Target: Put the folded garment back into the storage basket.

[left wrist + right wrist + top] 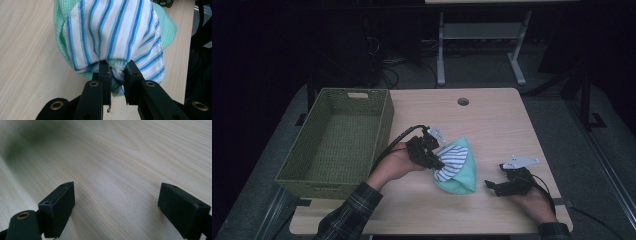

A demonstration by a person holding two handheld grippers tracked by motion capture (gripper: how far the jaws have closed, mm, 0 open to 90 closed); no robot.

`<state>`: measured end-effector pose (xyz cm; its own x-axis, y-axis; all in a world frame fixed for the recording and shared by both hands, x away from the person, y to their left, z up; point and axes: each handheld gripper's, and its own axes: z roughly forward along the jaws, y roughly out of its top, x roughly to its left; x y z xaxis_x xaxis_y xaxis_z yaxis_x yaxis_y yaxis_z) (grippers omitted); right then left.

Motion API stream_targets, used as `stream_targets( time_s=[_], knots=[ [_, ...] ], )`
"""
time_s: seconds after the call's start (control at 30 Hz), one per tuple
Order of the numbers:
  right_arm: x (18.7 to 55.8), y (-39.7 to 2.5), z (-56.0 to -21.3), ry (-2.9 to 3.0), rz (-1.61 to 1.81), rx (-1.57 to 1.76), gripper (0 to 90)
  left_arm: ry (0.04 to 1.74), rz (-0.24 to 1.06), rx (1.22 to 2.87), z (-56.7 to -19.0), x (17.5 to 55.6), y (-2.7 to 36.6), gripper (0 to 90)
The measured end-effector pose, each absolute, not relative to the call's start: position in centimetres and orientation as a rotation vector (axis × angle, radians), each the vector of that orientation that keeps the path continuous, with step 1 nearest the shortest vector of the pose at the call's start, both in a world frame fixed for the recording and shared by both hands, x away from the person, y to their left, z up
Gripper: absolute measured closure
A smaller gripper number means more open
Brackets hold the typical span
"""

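A white cloth with blue stripes [451, 163] [112, 35] lies bunched on a mint green cloth [460, 179] [60, 27] in the middle of the wooden table [492, 120]. My left gripper [436, 163] [117, 72] is shut on a fold of the striped cloth, with some green fabric pinched in too. My right gripper [493, 186] [116, 202] hovers low over bare wood to the right of the cloths, jaws wide apart and nothing between them.
A green woven basket [379, 131] stands on the table's left side, beside the left hand. A round cable hole [463, 101] sits near the far edge. Beyond the table are desk legs [441, 50] and cables on a dark floor.
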<state>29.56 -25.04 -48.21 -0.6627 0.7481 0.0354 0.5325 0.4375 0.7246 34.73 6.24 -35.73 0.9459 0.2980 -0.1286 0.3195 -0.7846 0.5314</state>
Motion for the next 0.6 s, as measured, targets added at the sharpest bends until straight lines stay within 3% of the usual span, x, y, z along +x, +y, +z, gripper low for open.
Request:
stream_targets(
  time_s=[0.6],
  knots=[
    [29.6,-25.0,-48.2,2.402,1.055,1.104,13.9,0.471,-0.003,2.505,-32.8,35.3,8.1,77.9]
  ],
)
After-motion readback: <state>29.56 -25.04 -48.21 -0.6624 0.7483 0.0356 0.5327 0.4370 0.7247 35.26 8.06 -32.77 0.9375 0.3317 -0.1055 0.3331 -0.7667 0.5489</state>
